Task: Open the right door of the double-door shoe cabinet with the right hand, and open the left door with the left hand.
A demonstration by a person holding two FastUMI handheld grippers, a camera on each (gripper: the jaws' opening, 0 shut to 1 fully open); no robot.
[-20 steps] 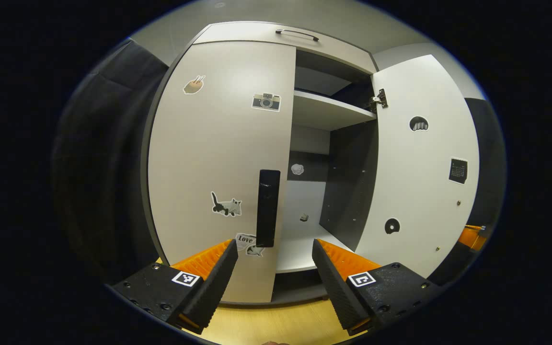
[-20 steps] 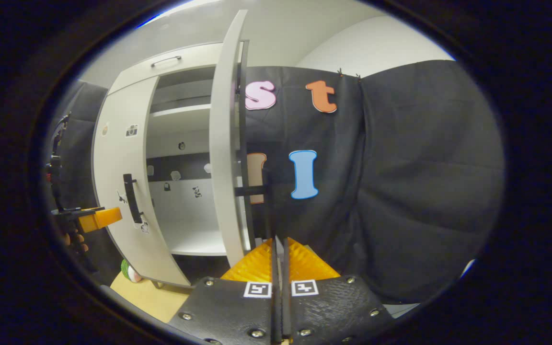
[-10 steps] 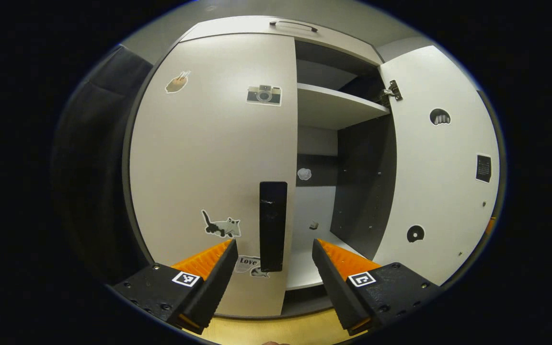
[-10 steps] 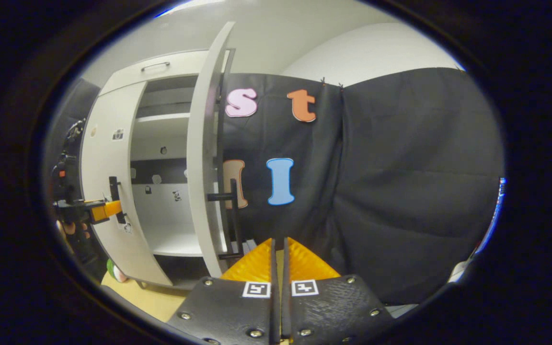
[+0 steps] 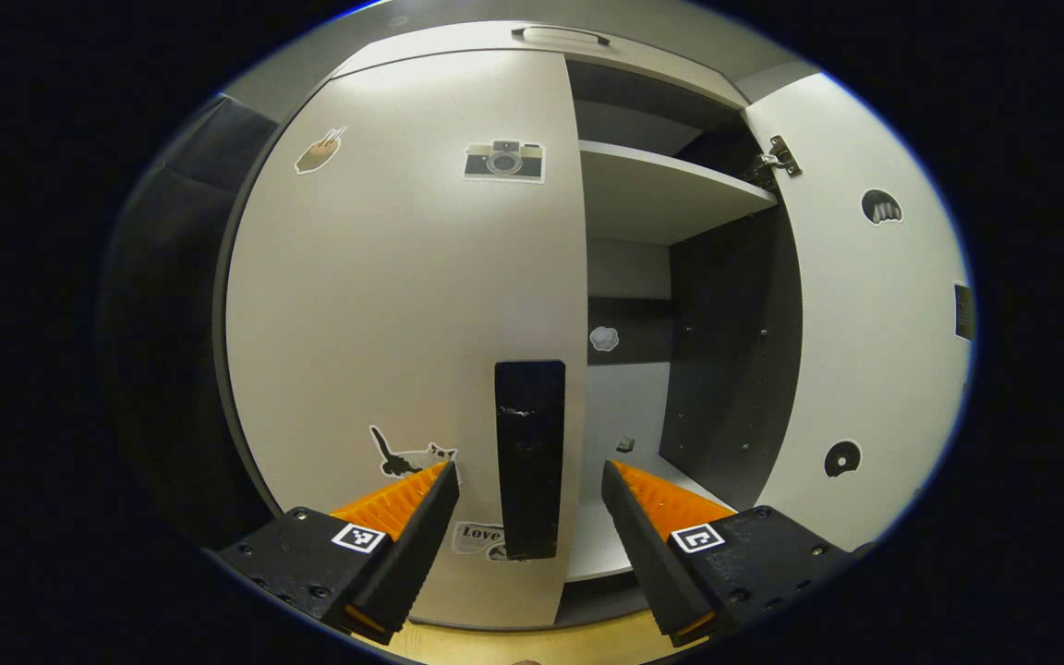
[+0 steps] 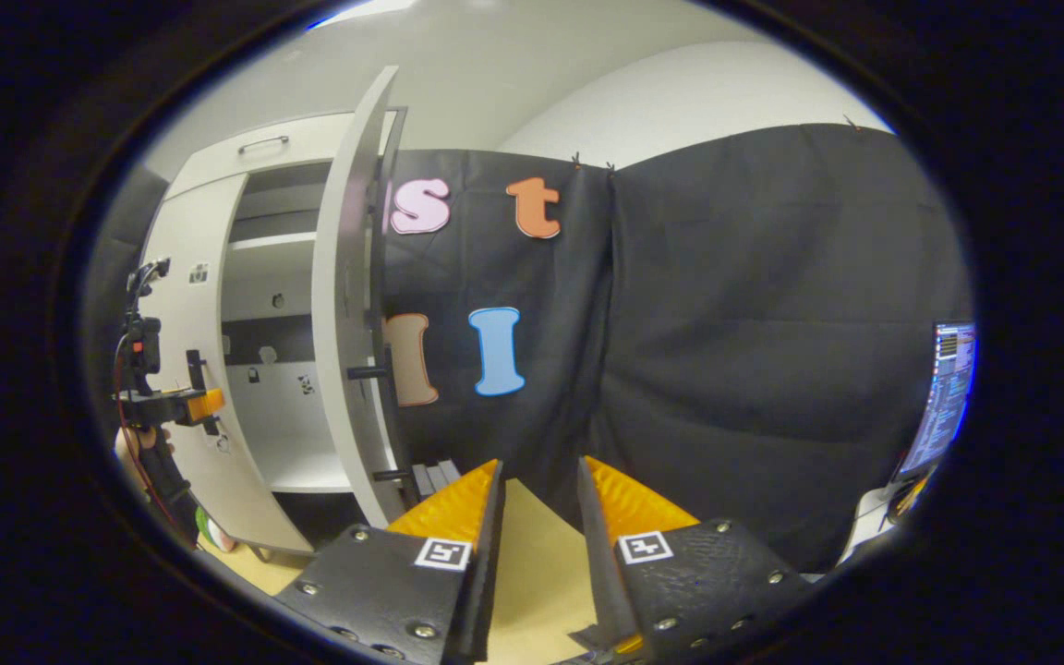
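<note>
The shoe cabinet's left door [image 5: 403, 277], pale with several stickers, is closed. Its black vertical handle [image 5: 529, 457] stands in the gap of my left gripper [image 5: 529, 480], which is open with both fingers apart from it. The right door [image 5: 874, 351] is swung wide, baring a shelf [image 5: 671, 189] and the inside. In the right gripper view that right door [image 6: 343, 305] is edge-on with its black handle [image 6: 382, 420] behind it. My right gripper [image 6: 539, 471] is open and holds nothing, a short way from the door. Far left, the left gripper [image 6: 190, 404], held by a hand [image 6: 139, 445], reaches the left door's handle.
Black cloth wall [image 6: 726, 323] hangs right of the cabinet. A lit screen [image 6: 946, 397] stands at the far right. A green and white ball [image 6: 209, 534] lies by the cabinet's foot on the wooden floor [image 6: 532, 563]. A top drawer handle [image 5: 560, 35] sits above the doors.
My left gripper has moved in until the left door's handle sits between its fingers. My right gripper, shut before, has opened and drawn back rightward from the right door.
</note>
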